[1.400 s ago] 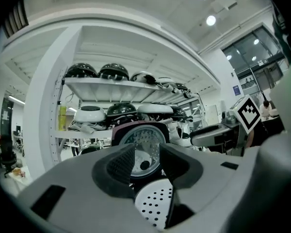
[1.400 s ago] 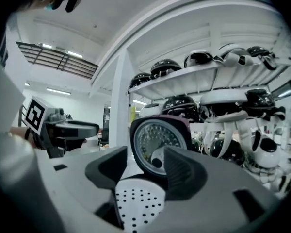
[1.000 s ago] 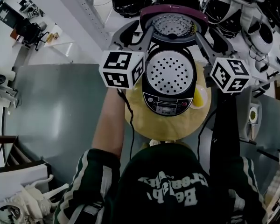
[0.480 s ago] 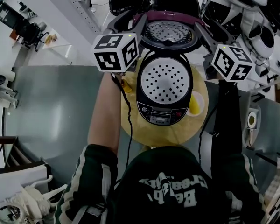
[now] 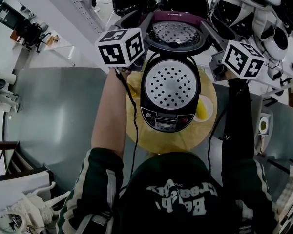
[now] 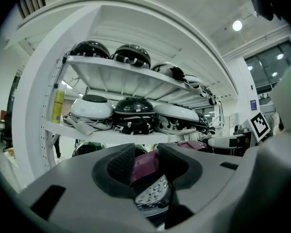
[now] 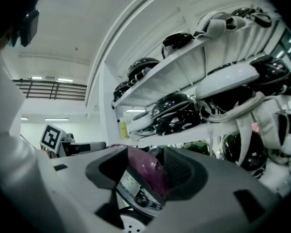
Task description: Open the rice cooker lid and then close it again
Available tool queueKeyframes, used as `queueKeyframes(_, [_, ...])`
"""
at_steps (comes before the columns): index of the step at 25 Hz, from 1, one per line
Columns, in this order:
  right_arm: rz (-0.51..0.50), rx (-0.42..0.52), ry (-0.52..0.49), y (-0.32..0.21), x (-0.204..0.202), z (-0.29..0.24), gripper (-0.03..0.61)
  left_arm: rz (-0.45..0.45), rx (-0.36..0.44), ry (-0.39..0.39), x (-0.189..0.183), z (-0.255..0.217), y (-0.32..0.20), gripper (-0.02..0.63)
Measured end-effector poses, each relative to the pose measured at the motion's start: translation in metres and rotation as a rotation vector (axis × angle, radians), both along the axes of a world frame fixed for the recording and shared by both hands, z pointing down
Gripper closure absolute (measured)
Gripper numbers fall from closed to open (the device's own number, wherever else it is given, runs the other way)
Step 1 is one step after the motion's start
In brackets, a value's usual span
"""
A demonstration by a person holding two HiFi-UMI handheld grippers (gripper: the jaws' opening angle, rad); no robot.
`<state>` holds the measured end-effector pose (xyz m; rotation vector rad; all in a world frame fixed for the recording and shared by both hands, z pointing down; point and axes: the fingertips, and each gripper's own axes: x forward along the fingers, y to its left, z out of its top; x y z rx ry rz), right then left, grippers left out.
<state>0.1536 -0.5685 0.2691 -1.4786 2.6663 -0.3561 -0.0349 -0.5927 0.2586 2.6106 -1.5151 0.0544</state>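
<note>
Rice cooker lid (image 5: pixel 176 33) raised — rim loose between the wide-open jaws of left hand-held gripper (image 6: pixel 145 163), just closing slightly, and right hand-held gripper (image 7: pixel 144 170).

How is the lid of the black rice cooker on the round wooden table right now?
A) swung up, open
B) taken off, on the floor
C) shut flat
A: the purple-rimmed lid stands raised behind the black rice cooker body, baring its perforated white tray.
</note>
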Motion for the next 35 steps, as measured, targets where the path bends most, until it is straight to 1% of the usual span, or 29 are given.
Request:
queueKeyframes(3, [0.009, 0.019, 0.013, -0.001, 0.002, -0.004, 0.338, -0.010, 0.001, -0.003, -0.004, -0.002, -0.002, 0.471])
queueKeyframes(5, [0.001, 0.027, 0.001, -0.004, 0.003, -0.009, 0.344, -0.009, -0.006, 0.003, -0.005, -0.003, -0.005, 0.471])
queueKeyframes(7, [-0.025, 0.009, 0.001, -0.006, -0.003, -0.007, 0.344, 0.003, -0.017, 0.007, -0.002, -0.003, -0.007, 0.471])
queueKeyframes(9, [-0.044, -0.015, -0.002, -0.006, -0.007, -0.001, 0.346, 0.012, -0.021, 0.004, 0.001, -0.001, -0.007, 0.484])
queueKeyframes(12, [-0.050, -0.021, -0.021, -0.005, -0.007, -0.001, 0.345, 0.008, -0.019, 0.006, 0.002, -0.001, -0.005, 0.485])
queueKeyframes(18, [-0.054, -0.034, -0.014, 0.001, -0.009, 0.000, 0.345, 0.006, -0.029, 0.012, 0.000, 0.000, 0.001, 0.483])
queueKeyframes(25, [-0.062, -0.041, 0.028, 0.026, -0.015, 0.002, 0.344, 0.014, -0.035, 0.026, -0.005, 0.001, 0.027, 0.483])
queueKeyframes(30, [-0.067, -0.050, 0.058, 0.051, -0.018, 0.008, 0.336, 0.031, -0.034, 0.021, -0.007, 0.006, 0.053, 0.483])
queueKeyframes(35, [-0.069, -0.061, 0.114, 0.077, -0.023, 0.019, 0.333, 0.046, -0.036, 0.011, -0.009, 0.016, 0.081, 0.486])
